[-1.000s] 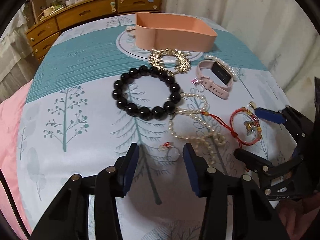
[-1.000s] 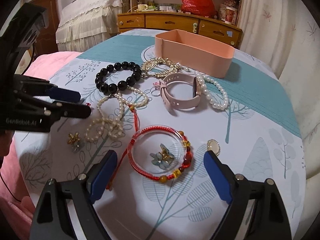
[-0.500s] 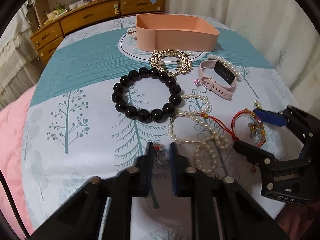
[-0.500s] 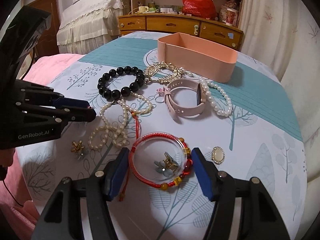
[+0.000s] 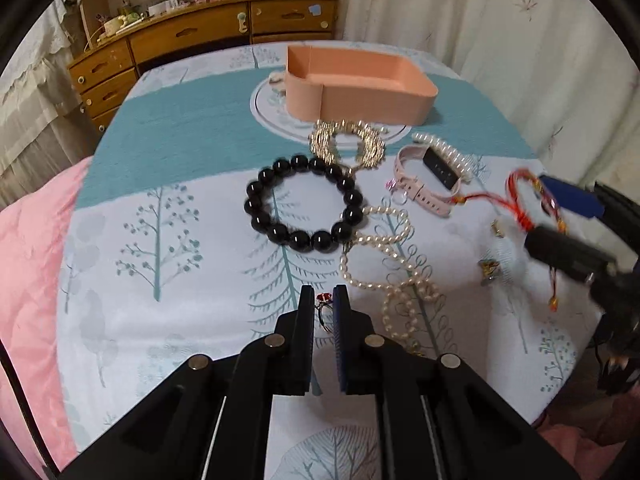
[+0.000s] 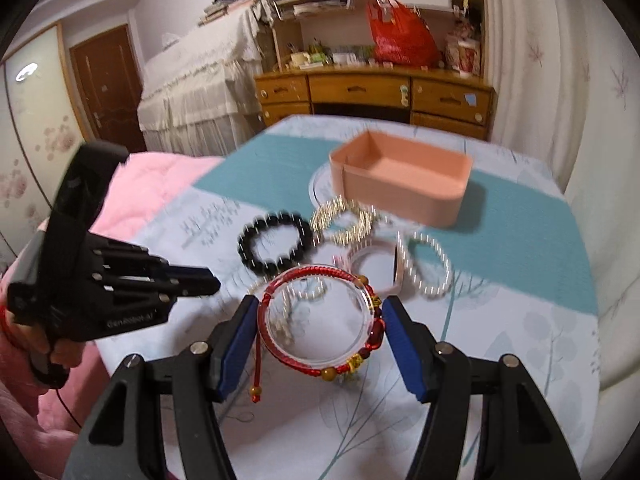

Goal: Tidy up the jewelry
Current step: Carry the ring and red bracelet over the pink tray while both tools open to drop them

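My left gripper (image 5: 323, 300) is shut on a small ring with a red stone (image 5: 323, 307), just above the tablecloth. My right gripper (image 6: 318, 320) is shut on a red cord bracelet with beads (image 6: 320, 322) and holds it lifted off the table; it also shows in the left wrist view (image 5: 528, 196). The pink tray (image 5: 360, 84) stands at the far side, seen too in the right wrist view (image 6: 400, 184). A black bead bracelet (image 5: 304, 204), a gold chain bracelet (image 5: 348, 146), a pink watch (image 5: 428, 178) and a pearl strand (image 5: 384, 260) lie between.
A pearl bracelet (image 6: 426, 264) lies beside the watch. Two small charms (image 5: 490, 268) rest near the right gripper. A pink quilt (image 5: 28, 260) lies off the table's left edge. A wooden dresser (image 6: 372, 96) stands behind the table.
My left gripper closed on the ring. My right gripper closed on the red bracelet and lifted it up off the table, leaving the small flower charm behind.
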A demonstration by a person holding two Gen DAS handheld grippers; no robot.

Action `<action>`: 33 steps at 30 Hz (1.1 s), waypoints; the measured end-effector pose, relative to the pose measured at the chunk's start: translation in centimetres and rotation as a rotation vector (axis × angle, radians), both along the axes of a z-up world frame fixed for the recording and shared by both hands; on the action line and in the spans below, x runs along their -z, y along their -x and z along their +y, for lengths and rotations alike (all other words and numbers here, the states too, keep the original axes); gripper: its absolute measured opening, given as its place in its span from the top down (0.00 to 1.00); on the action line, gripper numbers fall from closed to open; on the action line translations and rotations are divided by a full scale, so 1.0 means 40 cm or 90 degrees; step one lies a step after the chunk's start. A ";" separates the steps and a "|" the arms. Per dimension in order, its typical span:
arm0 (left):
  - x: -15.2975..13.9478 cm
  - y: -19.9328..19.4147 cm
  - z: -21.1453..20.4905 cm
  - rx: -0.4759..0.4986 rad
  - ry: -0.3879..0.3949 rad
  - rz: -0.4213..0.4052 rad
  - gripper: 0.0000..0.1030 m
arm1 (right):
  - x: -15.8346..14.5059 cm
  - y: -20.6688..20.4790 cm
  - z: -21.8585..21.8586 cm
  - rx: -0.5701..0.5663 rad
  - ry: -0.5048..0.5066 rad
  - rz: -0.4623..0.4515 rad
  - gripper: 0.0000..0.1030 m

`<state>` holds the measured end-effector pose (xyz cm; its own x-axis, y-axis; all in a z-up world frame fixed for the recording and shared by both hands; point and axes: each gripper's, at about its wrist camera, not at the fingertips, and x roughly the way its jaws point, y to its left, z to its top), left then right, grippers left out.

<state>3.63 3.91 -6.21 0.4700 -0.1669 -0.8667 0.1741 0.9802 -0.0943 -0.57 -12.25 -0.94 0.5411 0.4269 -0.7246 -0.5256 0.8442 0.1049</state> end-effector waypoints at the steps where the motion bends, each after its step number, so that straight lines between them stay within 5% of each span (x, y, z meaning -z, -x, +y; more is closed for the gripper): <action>1: -0.014 -0.001 0.002 0.004 0.001 -0.005 0.93 | -0.024 -0.006 -0.003 -0.005 -0.009 -0.007 0.38; 10: -0.181 -0.089 -0.002 0.049 -0.019 -0.102 0.93 | -0.188 -0.108 -0.019 -0.014 -0.036 -0.099 0.38; 17: -0.261 -0.258 -0.056 0.090 -0.009 -0.177 0.93 | -0.191 -0.297 -0.026 0.037 -0.072 -0.066 0.38; 27: -0.159 -0.544 -0.093 0.112 0.077 -0.135 0.93 | -0.011 -0.525 -0.068 0.111 -0.141 0.097 0.38; 33: -0.092 -0.596 -0.093 0.088 0.101 -0.098 0.89 | 0.054 -0.553 -0.081 0.130 -0.151 0.128 0.37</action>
